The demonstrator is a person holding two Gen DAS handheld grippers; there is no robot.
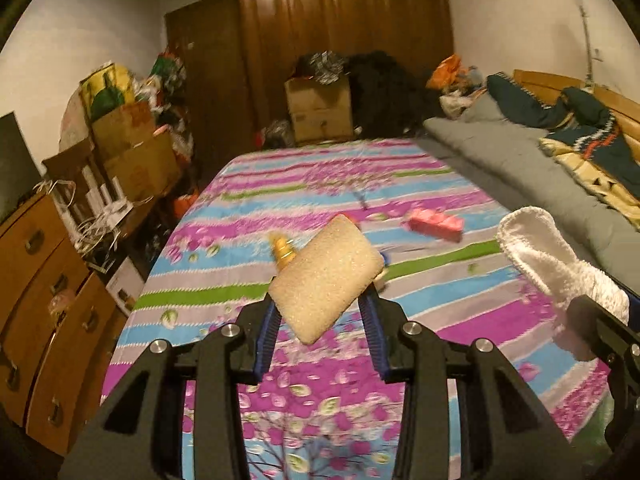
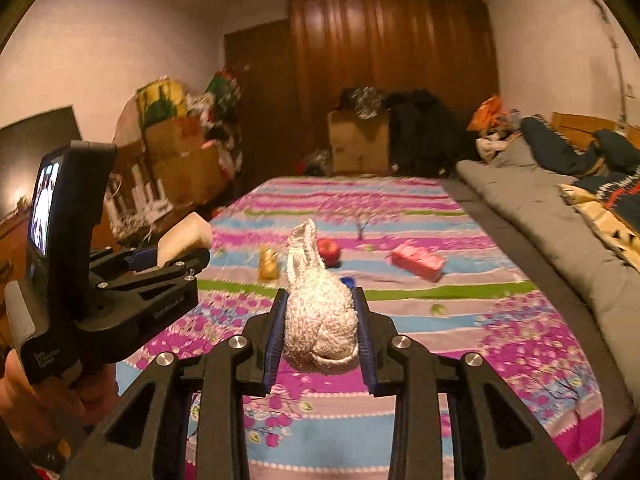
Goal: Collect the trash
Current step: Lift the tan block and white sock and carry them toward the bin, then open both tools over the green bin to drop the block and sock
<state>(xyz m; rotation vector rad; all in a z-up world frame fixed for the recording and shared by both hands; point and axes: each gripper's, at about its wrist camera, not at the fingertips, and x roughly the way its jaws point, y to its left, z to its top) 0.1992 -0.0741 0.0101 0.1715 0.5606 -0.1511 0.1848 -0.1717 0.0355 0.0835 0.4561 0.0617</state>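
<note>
My left gripper (image 1: pixel 320 304) is shut on a tan sponge (image 1: pixel 326 276), held tilted above the flowered bedsheet (image 1: pixel 248 208). My right gripper (image 2: pixel 320 295) is shut on a crumpled white cloth (image 2: pixel 320 320), which sticks up past the fingertips. The left wrist view shows that cloth (image 1: pixel 552 264) at the right edge. In the right wrist view the left gripper (image 2: pixel 180 256) is at the left, a hand on its handle. On the sheet lie a pink box (image 2: pixel 418 260), a red apple (image 2: pixel 329 250), a golden object (image 2: pixel 269 266) and a blue cap (image 2: pixel 347 281).
A grey mattress (image 1: pixel 500 168) with dark blankets (image 1: pixel 592 128) runs along the right. Wooden drawers (image 1: pixel 44 296) and stacked cardboard boxes (image 1: pixel 136 152) crowd the left. Beyond the bed's far end stand a cardboard box (image 1: pixel 320 108) and a brown wardrobe (image 1: pixel 340 12).
</note>
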